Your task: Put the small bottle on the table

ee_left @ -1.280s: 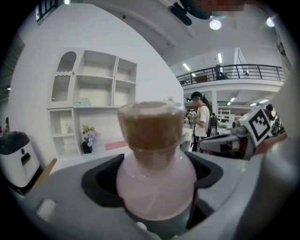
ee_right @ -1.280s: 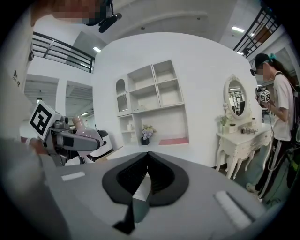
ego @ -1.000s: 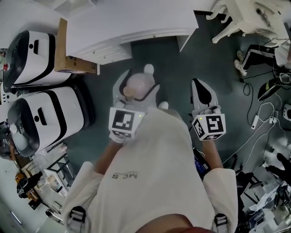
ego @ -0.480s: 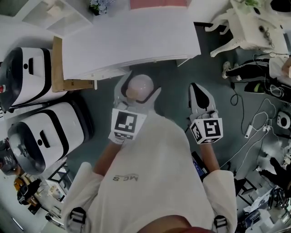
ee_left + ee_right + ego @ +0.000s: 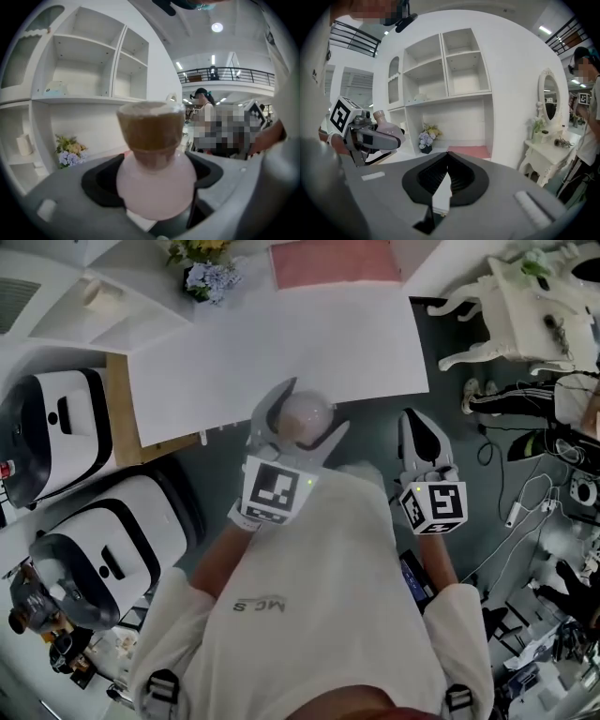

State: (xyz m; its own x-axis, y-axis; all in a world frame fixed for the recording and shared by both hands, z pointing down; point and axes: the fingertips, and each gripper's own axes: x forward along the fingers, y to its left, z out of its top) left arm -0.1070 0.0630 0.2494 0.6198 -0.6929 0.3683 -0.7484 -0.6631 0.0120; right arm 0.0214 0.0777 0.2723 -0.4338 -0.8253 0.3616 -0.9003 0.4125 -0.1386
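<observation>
Two grippers, one loaded: left gripper (image 5: 314, 409) jaws clamped on the small bottle (image 5: 157, 183), round pink body between them, neck up. Right gripper (image 5: 419, 423) jaws together, nothing between. Table (image 5: 281, 343) edge sits just under and ahead of the left jaws, flowers (image 5: 206, 277) beyond. Carry looks mostly done; set-down and release remain.

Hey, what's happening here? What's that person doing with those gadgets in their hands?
A person holds a hand-held gripper in each hand. The left hand-held gripper is clamped on a small pink bottle with a brownish neck, at the near edge of the white table. The bottle is not yet set down. The right hand-held gripper is shut and empty, off to the side over the floor.
</observation>
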